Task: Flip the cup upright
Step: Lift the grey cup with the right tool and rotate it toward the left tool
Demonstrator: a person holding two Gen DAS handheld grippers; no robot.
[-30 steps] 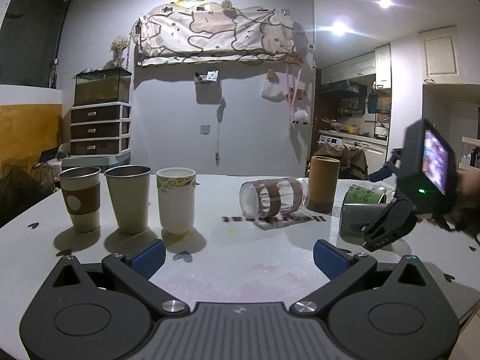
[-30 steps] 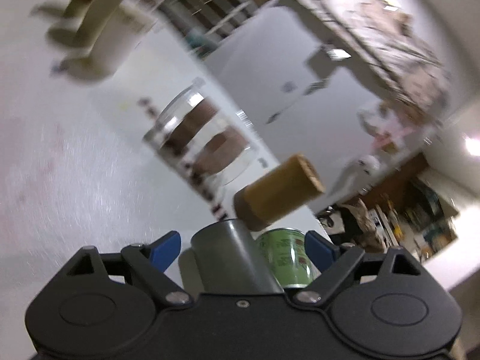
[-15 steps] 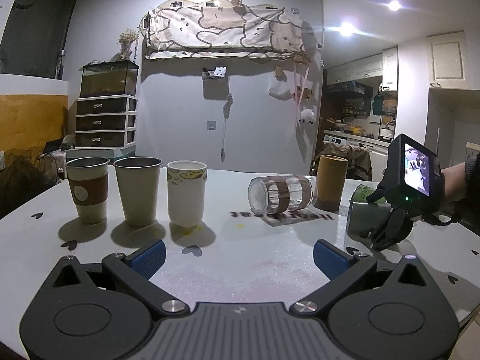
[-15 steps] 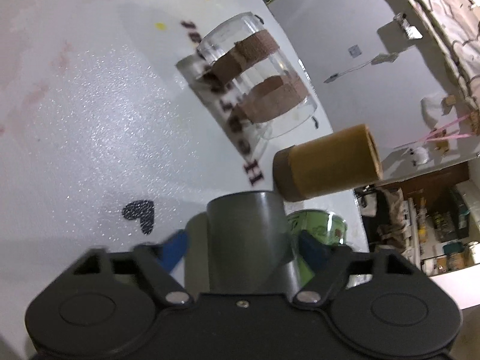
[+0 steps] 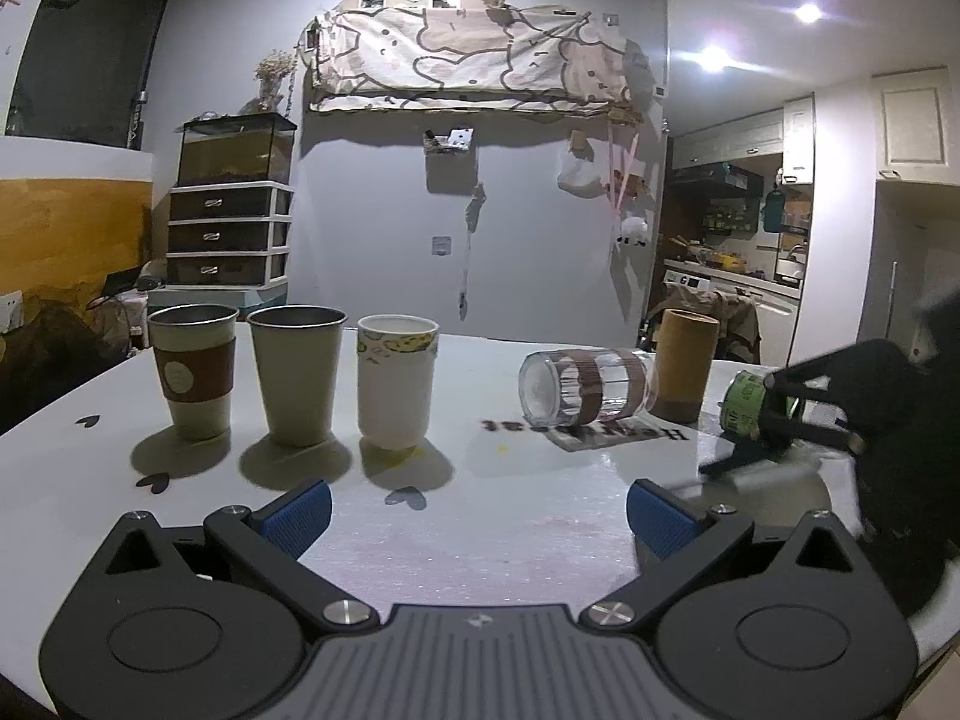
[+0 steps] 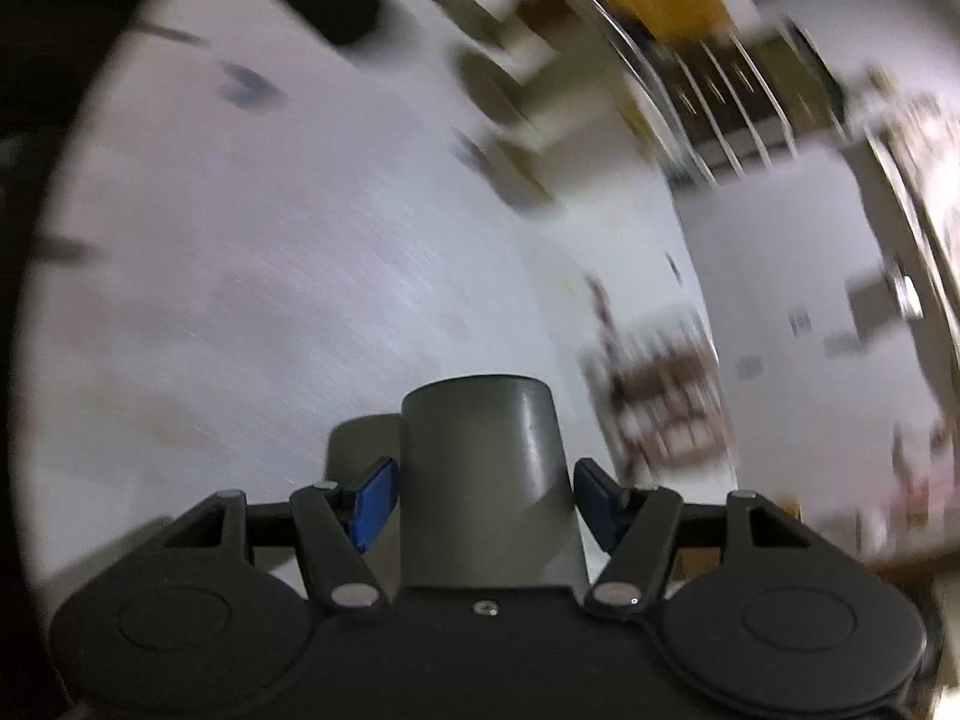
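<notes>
So the right tool (image 6: 486, 495) has a grey cup (image 6: 486, 480) sitting between its blue pads (image 6: 375, 501), bottom centre of the right wrist view. The left pad looks pressed against the cup wall and the right one sits just beside it, so I'd call it gripping the cup, though the blur means I can't swear to full contact on both sides. The whole background is smeared, which to me says the wrist is mid-swing. My read: this is the actual flip step, cup grabbed and being rotated.

Orientation: the cup's long axis runs straight up the frame, in line with the tool's fingers, with the narrower end pointing away from the camera. Whether that far end is the closed base or the mouth, I honestly can't tell from here. How it's angled relative to the tabletop (image 6: 270, 300) is hard to judge too.

In the left wrist view the right tool is a dark blurry shape at the right edge, near a green cup (image 5: 744, 405) lying on its side. The grey cup itself isn't clear there.

Left tool (image 5: 477, 510) is wide open at the bottom of its frame, holding nothing, hovering over the tabletop.

Next move probably needs finishing the turn until the mouth faces up, setting the base flat down, then letting go.
</notes>
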